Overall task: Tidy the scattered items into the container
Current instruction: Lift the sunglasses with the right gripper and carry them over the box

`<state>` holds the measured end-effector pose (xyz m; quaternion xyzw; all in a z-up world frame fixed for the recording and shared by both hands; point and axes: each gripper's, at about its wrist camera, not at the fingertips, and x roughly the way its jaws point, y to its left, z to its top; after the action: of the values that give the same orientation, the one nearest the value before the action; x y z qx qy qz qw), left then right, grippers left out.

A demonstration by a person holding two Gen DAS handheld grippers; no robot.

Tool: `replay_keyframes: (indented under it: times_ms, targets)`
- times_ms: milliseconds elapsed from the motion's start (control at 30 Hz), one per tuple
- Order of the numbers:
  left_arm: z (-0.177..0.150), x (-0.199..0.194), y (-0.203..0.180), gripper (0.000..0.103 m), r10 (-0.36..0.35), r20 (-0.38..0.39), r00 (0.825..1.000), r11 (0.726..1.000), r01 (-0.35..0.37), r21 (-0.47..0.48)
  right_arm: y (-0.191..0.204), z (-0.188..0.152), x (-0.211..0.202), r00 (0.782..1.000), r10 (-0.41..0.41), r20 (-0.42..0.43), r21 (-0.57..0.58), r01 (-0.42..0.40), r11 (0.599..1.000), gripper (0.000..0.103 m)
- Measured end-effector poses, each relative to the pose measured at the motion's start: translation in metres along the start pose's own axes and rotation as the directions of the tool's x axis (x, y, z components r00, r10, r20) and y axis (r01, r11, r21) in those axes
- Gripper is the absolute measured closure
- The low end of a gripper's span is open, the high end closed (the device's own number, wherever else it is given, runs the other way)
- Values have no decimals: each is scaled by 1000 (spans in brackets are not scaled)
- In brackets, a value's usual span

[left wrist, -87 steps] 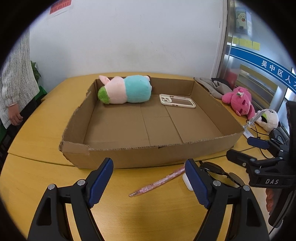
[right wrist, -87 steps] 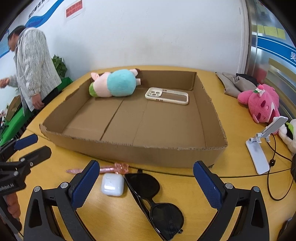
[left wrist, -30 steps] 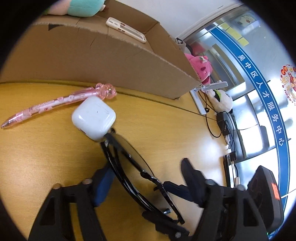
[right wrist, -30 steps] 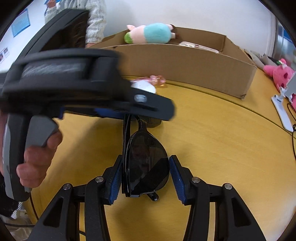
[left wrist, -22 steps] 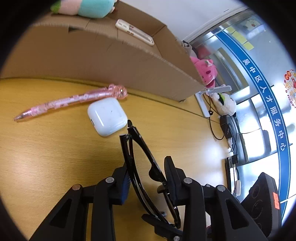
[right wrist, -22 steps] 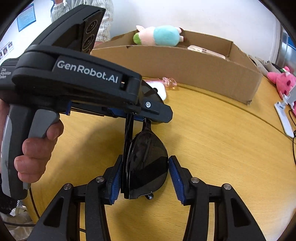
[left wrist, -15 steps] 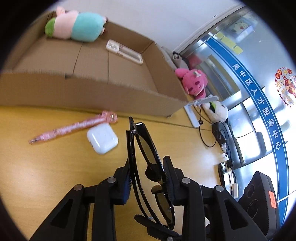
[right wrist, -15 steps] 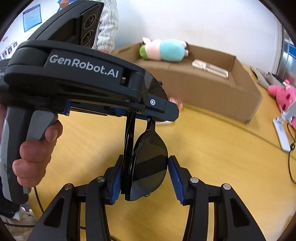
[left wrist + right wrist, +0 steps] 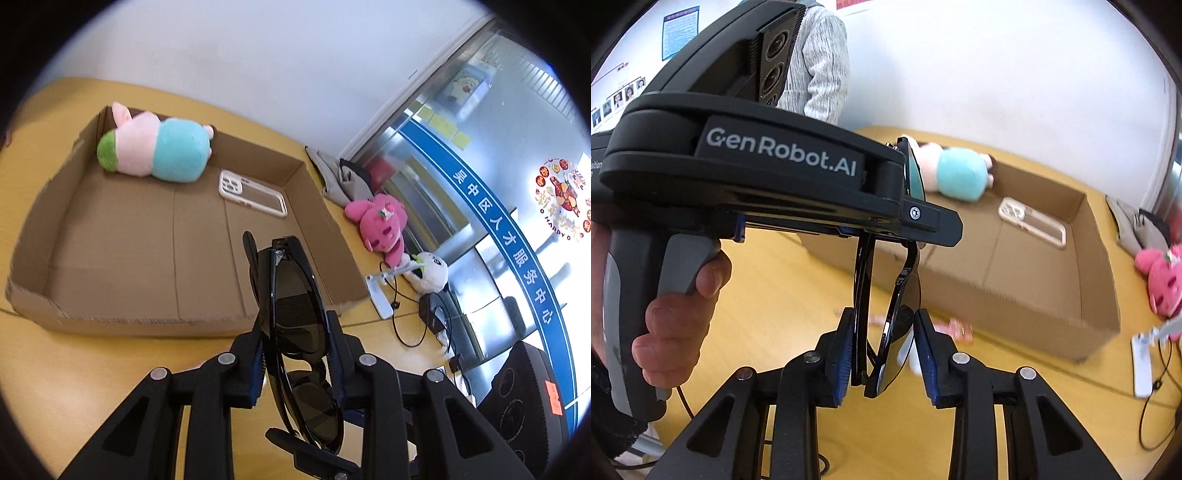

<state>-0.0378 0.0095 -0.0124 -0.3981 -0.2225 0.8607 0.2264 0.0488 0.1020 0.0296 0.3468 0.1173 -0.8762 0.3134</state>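
Cardboard box [image 9: 55,229] on yellow wooden surface [image 9: 92,369] holds one plush [image 9: 155,151] and one phone case [image 9: 253,192]. One pair of sunglasses [image 9: 295,317], held off the surface before the box, is clamped by left tongs [image 9: 295,354] and right tongs [image 9: 882,350], both nearly closed. White wall behind.

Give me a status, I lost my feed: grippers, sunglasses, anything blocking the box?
Left gripper and right gripper both shut on the sunglasses, held off the table. Cardboard box ahead, open. Near floor bare; plush toy and phone case at the back.
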Motion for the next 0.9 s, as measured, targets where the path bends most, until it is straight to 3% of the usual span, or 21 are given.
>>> replay_keyframes:
  times_ms: [467,700,900]
  targets:
    - [89,1,39,76,49,-2,999,999,-49,18,-18,84,47,998,60,12,41,-61,997,69]
    - [127,20,75,76,106,-52,993,994,-106,2,-34,120,95,991,129,-26,93,-126,988,69]
    - [146,48,102,76,160,-111,981,987,-162,-12,-49,130,137,983,172,-63,156,-160,975,70]
